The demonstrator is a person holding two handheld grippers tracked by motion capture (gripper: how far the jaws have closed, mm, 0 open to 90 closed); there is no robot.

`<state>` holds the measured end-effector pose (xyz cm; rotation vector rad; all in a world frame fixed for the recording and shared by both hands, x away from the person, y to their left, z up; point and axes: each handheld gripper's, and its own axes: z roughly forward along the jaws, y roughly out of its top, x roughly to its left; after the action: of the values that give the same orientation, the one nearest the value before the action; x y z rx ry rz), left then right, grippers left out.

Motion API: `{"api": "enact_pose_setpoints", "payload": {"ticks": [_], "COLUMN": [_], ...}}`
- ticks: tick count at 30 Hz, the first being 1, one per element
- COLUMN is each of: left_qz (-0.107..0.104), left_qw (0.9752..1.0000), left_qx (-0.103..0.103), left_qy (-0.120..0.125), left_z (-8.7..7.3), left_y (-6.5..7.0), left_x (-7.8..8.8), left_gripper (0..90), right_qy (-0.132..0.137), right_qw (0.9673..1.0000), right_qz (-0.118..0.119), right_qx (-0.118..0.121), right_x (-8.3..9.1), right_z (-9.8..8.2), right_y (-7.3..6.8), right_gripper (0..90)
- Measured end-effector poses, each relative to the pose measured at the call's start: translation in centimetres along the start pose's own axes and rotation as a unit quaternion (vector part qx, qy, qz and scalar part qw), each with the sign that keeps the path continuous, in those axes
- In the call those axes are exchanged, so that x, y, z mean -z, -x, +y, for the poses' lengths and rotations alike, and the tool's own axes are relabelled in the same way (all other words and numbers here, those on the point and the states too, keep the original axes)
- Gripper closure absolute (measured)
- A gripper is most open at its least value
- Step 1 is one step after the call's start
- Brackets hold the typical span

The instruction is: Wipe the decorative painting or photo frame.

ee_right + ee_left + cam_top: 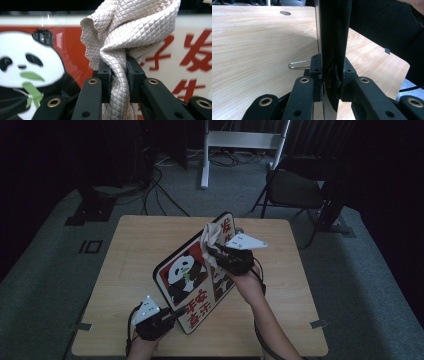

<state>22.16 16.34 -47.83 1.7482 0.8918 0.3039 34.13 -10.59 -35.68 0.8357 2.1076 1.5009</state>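
A: Where is the panda sign board (192, 277) in relation to the wooden table (130, 250)?

B: It stands tilted over the table's middle, its lower corner toward the near edge and its upper corner toward the far edge. Its glossy face shows a panda chewing green bamboo on a red field, and red Chinese characters on a white panel beside it.

A: What keeps the board up?

B: The left gripper (172, 314). It sits near the table's front edge, at the board's lower corner, and its jaws are clamped on the board's rim. In the left gripper view the dark edge of the board (333, 37) rises straight up between the two black jaws of that gripper (331, 75), with the pads pressed against both faces.

A: And the other tool?

B: The right gripper (214, 251) is at the board's upper half, above the table's middle. Its jaws are squeezed on a cream quilted cloth (210, 236). The right gripper view shows the cloth (130, 32) bunched and twisted, pinched between the jaws of that gripper (119, 72), with the panda's face to the left behind it and the red characters to the right.

A: Does the cloth touch the board?

B: From above, the cloth lies against the board's face near its top corner. Whether it presses on the surface cannot be told.

A: Anything else on the table?

B: A thin wire loop (298, 65) lies flat on the wood just beside the left gripper's jaw. A round hole (285, 12) sits in the tabletop farther off.
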Motion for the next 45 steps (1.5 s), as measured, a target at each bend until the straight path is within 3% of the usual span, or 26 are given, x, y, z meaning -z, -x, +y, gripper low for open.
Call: {"api": "enact_pose_setpoints", "payload": {"ticks": [21, 33, 45], "left_qz": [-0.001, -0.003, -0.004], "left_qw": [1.0000, 1.0000, 1.0000], "left_qx": [0.002, 0.004, 0.006], "left_qy": [0.000, 0.000, 0.001], "left_z": [0.0, 0.0, 0.0], "left_y": [0.0, 0.0, 0.0], "left_x": [0.0, 0.0, 0.0], "left_gripper": [78.2, 78.2, 78.2], "right_qy": [-0.051, -0.084, -0.118], "right_qw": [0.9986, 0.9958, 0.9921], "right_qz": [-0.001, -0.001, -0.003], "right_qx": [-0.015, -0.036, -0.041], "right_x": [-0.3, -0.5, -0.7], "right_z": [-6.0, -9.6, -12.3], "right_y": [0.4, 0.7, 0.7], "right_gripper": [76.9, 76.8, 76.8]}}
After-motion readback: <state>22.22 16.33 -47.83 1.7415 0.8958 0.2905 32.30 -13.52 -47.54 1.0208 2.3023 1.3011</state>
